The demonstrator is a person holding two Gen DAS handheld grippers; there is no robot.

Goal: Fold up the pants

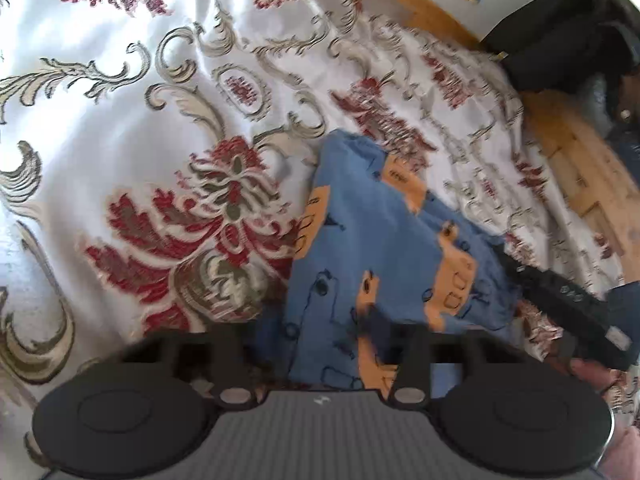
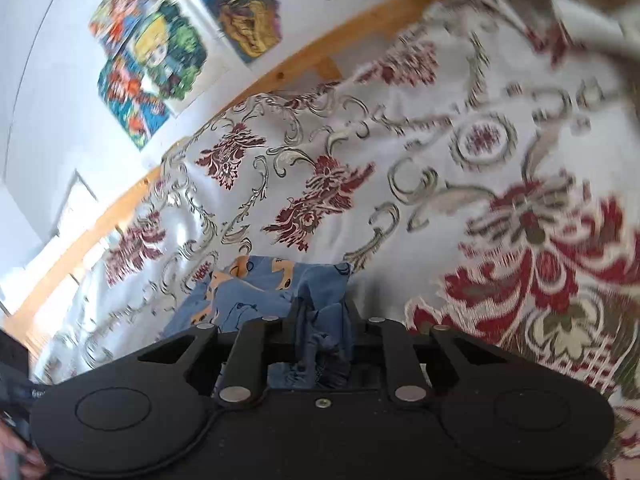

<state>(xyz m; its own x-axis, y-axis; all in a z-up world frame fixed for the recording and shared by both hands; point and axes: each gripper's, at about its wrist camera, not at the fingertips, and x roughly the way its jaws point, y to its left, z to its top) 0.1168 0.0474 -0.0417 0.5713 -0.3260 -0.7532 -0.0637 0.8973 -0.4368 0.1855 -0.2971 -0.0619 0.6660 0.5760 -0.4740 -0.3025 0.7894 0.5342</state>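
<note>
Pants [image 1: 380, 248]: blue, with orange and dark-outline vehicle print. They lie on a bed under a white bedspread [image 1: 120, 140] woven with red flowers and beige scrolls. In the left view they sit as a partly folded, roughly oblong patch, right of centre and running up from the tool body.

Right tongs [image 2: 325, 322]: closed on a bunched blue wad of the pants [image 2: 280, 280]; cloth is crammed between the two fingers and the rest spills forward onto the bedspread [image 2: 400, 160]. In the left view the right tool [image 1: 560, 304] shows as a dark bar at the pants' right edge, with part of a hand [image 1: 592, 372] beneath it.

Left tongs [image 1: 376, 324]: blurred, low over the near end of the pants. One dark finger shows against the cloth; cannot tell whether they are open or closed, or whether cloth is caught.

Surroundings: wooden bed frame [image 2: 304, 64] along the far edge of the bedspread; coloured pictures [image 2: 160, 52] on the white wall behind. A dark-clothed person [image 1: 568, 36] at upper right of the left view. Both views motion-blurred.
</note>
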